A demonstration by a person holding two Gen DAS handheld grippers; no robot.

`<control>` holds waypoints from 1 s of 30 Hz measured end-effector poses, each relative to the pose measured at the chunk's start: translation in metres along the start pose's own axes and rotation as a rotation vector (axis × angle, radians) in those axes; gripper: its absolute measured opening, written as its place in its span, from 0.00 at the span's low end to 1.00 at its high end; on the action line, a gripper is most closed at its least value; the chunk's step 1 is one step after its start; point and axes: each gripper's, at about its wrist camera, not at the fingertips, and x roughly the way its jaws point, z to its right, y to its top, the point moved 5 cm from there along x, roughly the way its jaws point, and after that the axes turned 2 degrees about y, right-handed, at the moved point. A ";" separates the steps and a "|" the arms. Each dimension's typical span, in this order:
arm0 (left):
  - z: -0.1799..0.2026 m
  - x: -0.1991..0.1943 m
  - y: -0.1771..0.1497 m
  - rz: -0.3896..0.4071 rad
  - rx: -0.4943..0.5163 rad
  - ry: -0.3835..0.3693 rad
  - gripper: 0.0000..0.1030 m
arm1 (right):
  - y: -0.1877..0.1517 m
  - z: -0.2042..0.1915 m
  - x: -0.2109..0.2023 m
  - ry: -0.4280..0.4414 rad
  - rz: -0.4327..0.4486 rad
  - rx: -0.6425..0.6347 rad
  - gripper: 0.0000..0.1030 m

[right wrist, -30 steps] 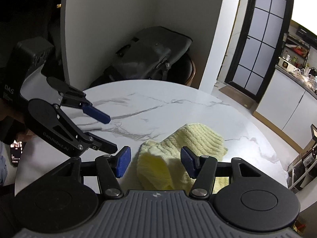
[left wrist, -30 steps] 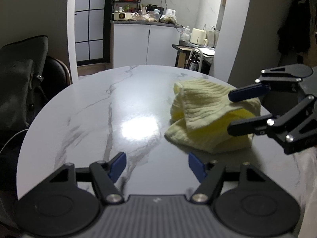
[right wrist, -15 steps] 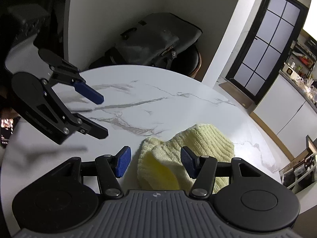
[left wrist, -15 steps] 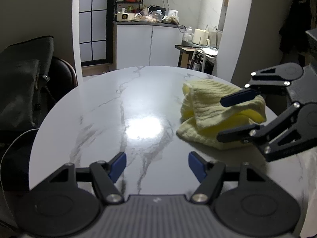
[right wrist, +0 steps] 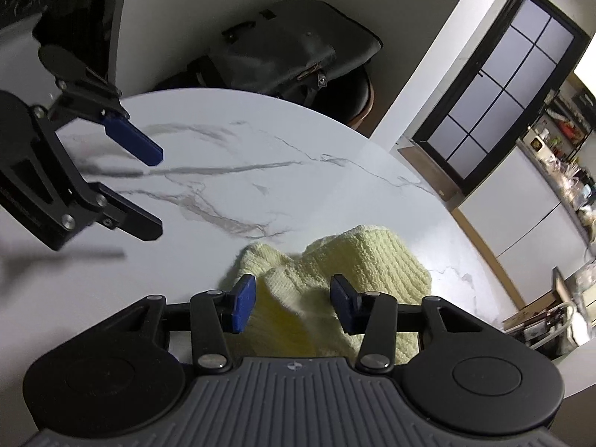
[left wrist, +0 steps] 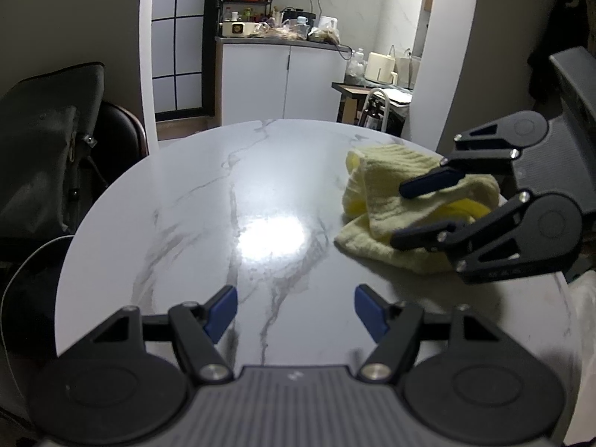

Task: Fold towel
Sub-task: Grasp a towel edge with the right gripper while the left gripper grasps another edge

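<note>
A crumpled pale yellow towel [left wrist: 376, 186] lies in a heap at the right side of the round white marble table [left wrist: 223, 205]. My right gripper [left wrist: 399, 215] reaches in from the right and straddles a raised fold of the towel [right wrist: 372, 260]. Its jaws are closing, with cloth between the blue pads [right wrist: 243, 307], and no firm pinch shows. My left gripper [left wrist: 294, 309] hovers open over bare tabletop near the front edge, well left of the towel, with nothing between its fingers. In the right wrist view the left gripper [right wrist: 156, 193] hangs at the left.
A dark bag [left wrist: 48, 149] rests on a chair at the table's far left edge. Beyond the table stand white kitchen cabinets [left wrist: 283, 78] with a cluttered counter and a black-framed glass door [right wrist: 499, 111]. The table's rim [right wrist: 465, 231] curves close behind the towel.
My right gripper has sunk onto the towel heap and rolled a little, and its jaws have narrowed around a fold. The left gripper has kept its place and opening.
</note>
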 end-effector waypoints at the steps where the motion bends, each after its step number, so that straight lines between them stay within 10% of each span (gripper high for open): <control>1: 0.000 0.000 0.000 0.000 -0.001 -0.001 0.71 | 0.000 0.000 0.000 -0.006 -0.002 -0.004 0.47; 8: -0.001 0.002 -0.001 -0.004 -0.007 -0.008 0.71 | -0.001 0.002 0.003 -0.020 -0.009 -0.020 0.46; 13: 0.000 0.004 0.000 -0.008 0.000 -0.012 0.71 | 0.000 0.010 -0.002 -0.022 0.022 0.019 0.18; 30: 0.026 0.021 0.021 -0.008 0.050 -0.056 0.71 | -0.015 0.054 -0.041 -0.090 0.105 0.160 0.16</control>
